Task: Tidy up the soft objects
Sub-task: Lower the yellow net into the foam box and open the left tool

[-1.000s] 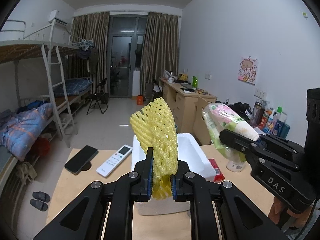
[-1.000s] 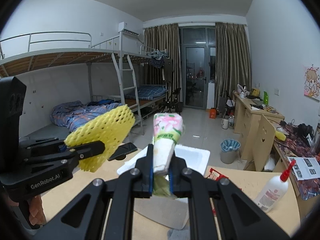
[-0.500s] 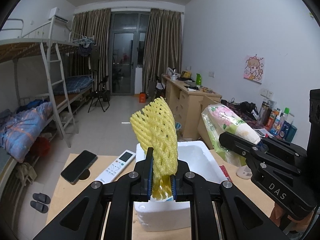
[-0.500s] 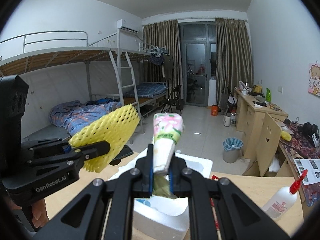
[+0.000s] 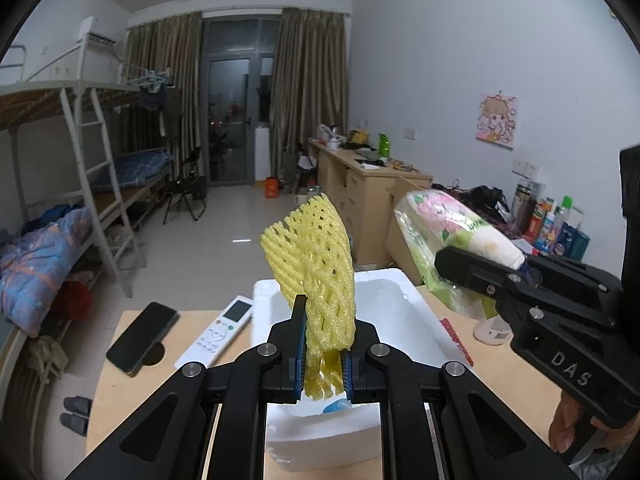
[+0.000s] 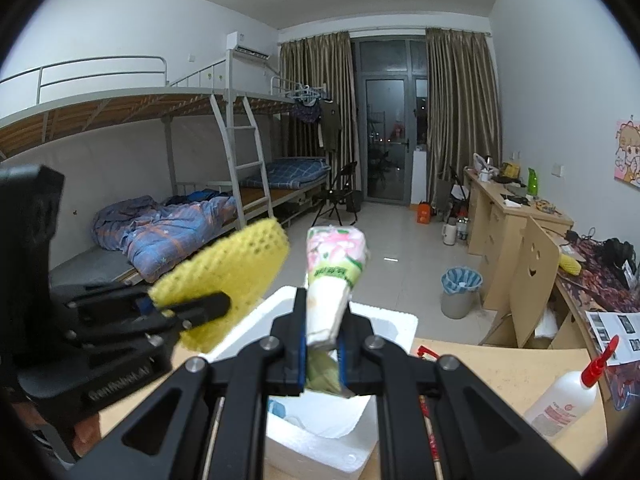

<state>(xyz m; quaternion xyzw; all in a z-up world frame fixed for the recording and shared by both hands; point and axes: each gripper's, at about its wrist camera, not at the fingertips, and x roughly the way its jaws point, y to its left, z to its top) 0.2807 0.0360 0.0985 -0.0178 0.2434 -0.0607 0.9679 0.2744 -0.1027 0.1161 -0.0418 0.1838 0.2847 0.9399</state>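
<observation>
Yellow foam net (image 5: 316, 276); pink-green floral tissue pack (image 6: 334, 272); white foam box (image 5: 384, 304).

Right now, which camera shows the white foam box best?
The left wrist view: the foam box shows its open top, inner walls and front edge, just behind the left gripper clamping the yellow foam net. The right wrist view shows only its rim and front corner, mostly hidden by the right gripper and tissue pack.

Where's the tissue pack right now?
Clamped in the right tongs, the tissue pack is held above the foam box, right of the yellow net.
</observation>
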